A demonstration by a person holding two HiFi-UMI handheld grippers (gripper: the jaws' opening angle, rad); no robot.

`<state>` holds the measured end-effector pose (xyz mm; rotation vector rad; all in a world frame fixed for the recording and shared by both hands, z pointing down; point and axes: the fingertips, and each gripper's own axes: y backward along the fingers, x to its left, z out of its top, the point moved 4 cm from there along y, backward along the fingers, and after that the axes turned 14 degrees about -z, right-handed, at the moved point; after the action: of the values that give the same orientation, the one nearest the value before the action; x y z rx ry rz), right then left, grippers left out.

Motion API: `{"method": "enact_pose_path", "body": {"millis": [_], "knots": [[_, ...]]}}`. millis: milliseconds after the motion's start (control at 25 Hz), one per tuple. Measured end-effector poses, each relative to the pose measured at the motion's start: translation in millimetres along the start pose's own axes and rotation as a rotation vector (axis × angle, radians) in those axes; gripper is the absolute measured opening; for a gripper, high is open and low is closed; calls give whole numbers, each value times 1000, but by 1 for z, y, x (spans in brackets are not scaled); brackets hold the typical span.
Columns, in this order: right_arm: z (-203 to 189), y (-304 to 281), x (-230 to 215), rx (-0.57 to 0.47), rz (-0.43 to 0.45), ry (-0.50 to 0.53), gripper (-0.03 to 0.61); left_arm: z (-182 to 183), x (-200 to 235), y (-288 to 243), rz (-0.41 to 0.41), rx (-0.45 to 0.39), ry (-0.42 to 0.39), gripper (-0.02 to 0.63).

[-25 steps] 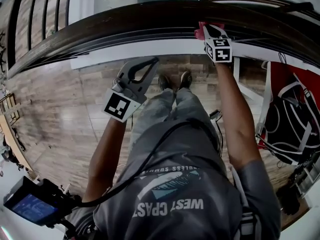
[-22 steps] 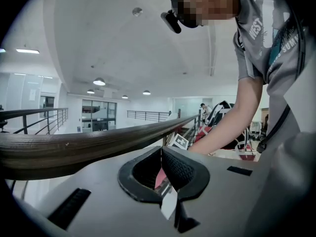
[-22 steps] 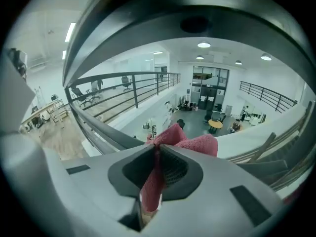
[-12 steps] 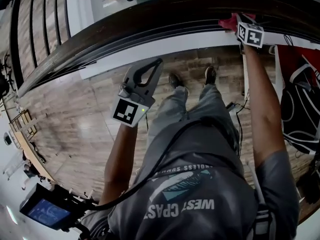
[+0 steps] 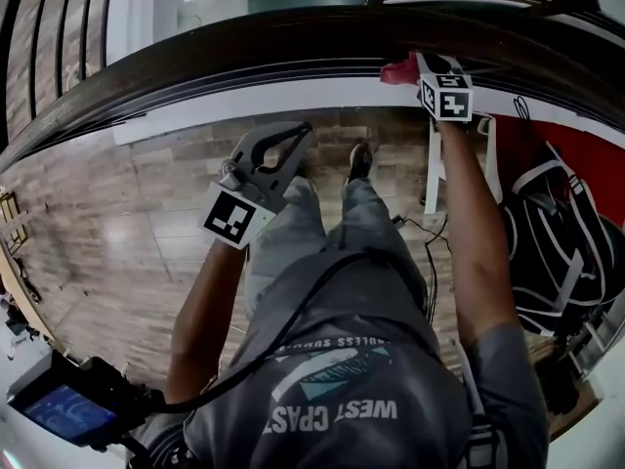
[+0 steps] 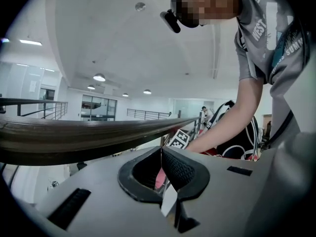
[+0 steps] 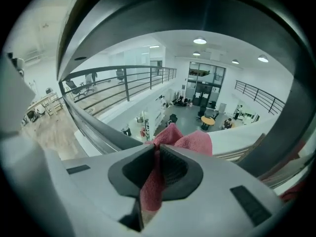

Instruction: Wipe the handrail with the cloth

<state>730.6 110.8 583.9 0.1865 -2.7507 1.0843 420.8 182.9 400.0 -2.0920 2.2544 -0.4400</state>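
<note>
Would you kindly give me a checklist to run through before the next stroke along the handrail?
1. Cloth gripped by right tongs: ok, jaws shut on it.
2. Cloth against handrail: ok, judging by the head view.
3. Left tongs out of the way: ok, shut, empty, apart from the handrail.
4. Handrail ahead free of objects: ok.
5. Dirt left on the handrail: cannot tell.

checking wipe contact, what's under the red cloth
The dark handrail lies under the cloth, which the right gripper clamps. The rail patch beneath is covered.
</note>
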Motion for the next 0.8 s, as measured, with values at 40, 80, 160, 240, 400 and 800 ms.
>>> {"method": "enact_pose_path", "body": {"millis": [40,80,160,240,400,800], "knots": [[1,0,-6,-4,-11,-9,29,1,2,-2,6,-4,9,6],[1,0,-14,-9,-25,-31,29,2,3,-3,13,-7,15,6],[-2,0,-35,-16,-67,-77,29,4,5,-6,20,-5,15,6],[-6,2,-58,-17,-120,-100,30,5,5,-12,22,0,14,6],[-13,6,-82,-22,-192,-103,29,4,1,-23,27,6,30,6],[8,6,-23,-110,-20,-188,29,1,-1,-36,-3,20,50,6]]}}
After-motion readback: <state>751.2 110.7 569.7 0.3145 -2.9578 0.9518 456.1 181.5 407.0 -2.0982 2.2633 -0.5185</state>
